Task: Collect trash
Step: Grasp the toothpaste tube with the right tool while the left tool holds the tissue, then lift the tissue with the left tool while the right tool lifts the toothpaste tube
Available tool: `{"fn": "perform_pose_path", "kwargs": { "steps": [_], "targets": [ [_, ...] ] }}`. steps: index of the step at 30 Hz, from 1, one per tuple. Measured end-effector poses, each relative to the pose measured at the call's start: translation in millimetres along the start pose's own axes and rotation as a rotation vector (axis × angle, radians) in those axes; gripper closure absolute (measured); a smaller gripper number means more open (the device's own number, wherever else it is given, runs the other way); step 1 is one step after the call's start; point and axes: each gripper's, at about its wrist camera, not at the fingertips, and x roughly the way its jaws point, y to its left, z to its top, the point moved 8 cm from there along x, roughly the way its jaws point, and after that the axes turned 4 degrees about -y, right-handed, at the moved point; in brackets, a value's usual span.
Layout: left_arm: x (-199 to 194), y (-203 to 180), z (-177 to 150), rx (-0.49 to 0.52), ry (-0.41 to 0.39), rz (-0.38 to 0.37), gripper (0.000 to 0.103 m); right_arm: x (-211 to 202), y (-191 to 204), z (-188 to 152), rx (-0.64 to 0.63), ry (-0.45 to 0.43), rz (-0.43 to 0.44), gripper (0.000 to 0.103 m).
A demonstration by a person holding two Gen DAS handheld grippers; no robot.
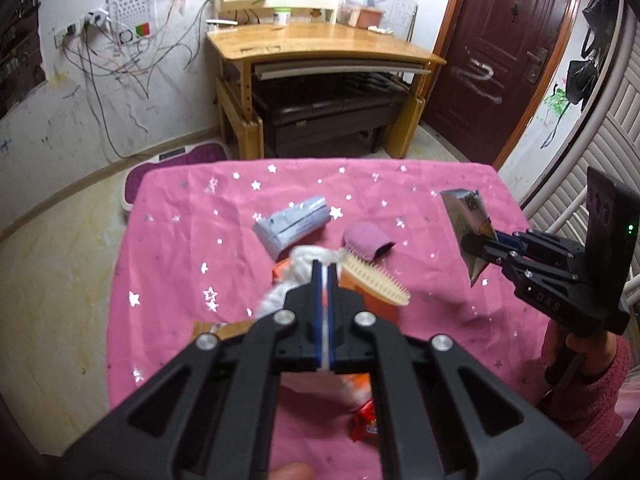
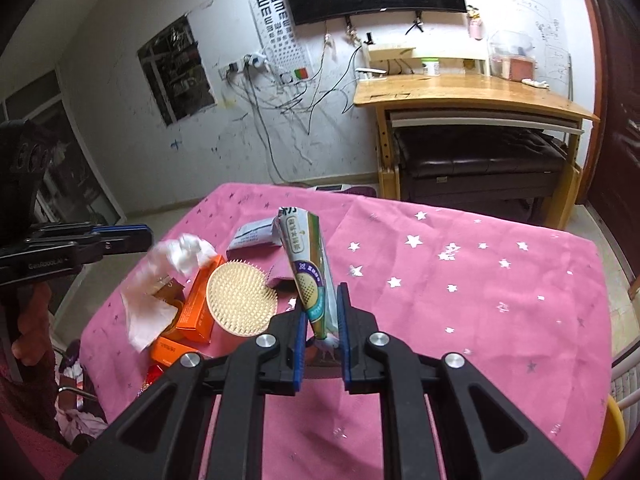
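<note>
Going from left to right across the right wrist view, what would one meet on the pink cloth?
White tissue in the left gripper → orange box → round cream brush → upright packet in the right gripper → bare pink cloth.

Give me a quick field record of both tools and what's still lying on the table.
left tool: shut on white tissue
right tool: shut on flattened foil packet, lifted off the cloth
surface: pink star tablecloth
still lying: grey pouch, beige round brush, orange boxes, purple item, red wrapper
bin: none in view
</note>
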Motion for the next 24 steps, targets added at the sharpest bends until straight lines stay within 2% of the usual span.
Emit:
{"fn": "perform_pose_path", "kwargs": {
  "steps": [3, 6, 8, 9, 10, 11, 15, 17, 19, 20, 21, 22, 24],
  "targets": [
    [-10, -6, 4, 0.018, -0.017, -0.002, 0.103, -13, -8, 1, 0.019, -0.021, -0.001, 0.095],
    [-8, -12, -2, 0.051, 0.037, -0.019, 0.101, -24, -13, -2, 0.024, -0.031, -0.006, 0.095],
    [-1, -12, -8, 0.082, 0.059, 0.019, 0.084, -28, -14, -5, 0.024, -0.034, -0.012, 0.095],
    [3, -12, -11, 0.092, 0.071, 0.027, 0.056, -30, -14, -6, 0.025, -0.035, -0.011, 0.095],
    [6, -14, -15, 0.095, 0.08, 0.027, 0.038, -32, -16, -7, 0.028, -0.036, -0.01, 0.095],
    [10, -14, -19, 0.099, 0.091, 0.031, 0.037, -31, -17, -5, 0.03, -0.037, -0.011, 0.095],
    [22, -13, -30, 0.123, 0.123, 0.069, 0.037, -35, -20, -7, 0.04, -0.046, -0.015, 0.095],
    [29, -12, -36, 0.136, 0.138, 0.09, 0.04, -39, -23, -9, 0.045, -0.052, -0.019, 0.095],
    [36, -11, -40, 0.147, 0.153, 0.105, 0.063, -44, -26, -11, 0.052, -0.059, -0.027, 0.095],
    [39, -9, -42, 0.151, 0.157, 0.119, 0.07, -46, -28, -11, 0.055, -0.061, -0.029, 0.095],
    [40, -8, -43, 0.152, 0.156, 0.127, 0.087, -49, -30, -12, 0.059, -0.065, -0.032, 0.095],
    [41, -7, -43, 0.148, 0.154, 0.129, 0.094, -52, -32, -13, 0.063, -0.068, -0.035, 0.095],
    [37, -5, -38, 0.125, 0.132, 0.126, 0.096, -57, -37, -16, 0.072, -0.074, -0.044, 0.095]
  ]
}}
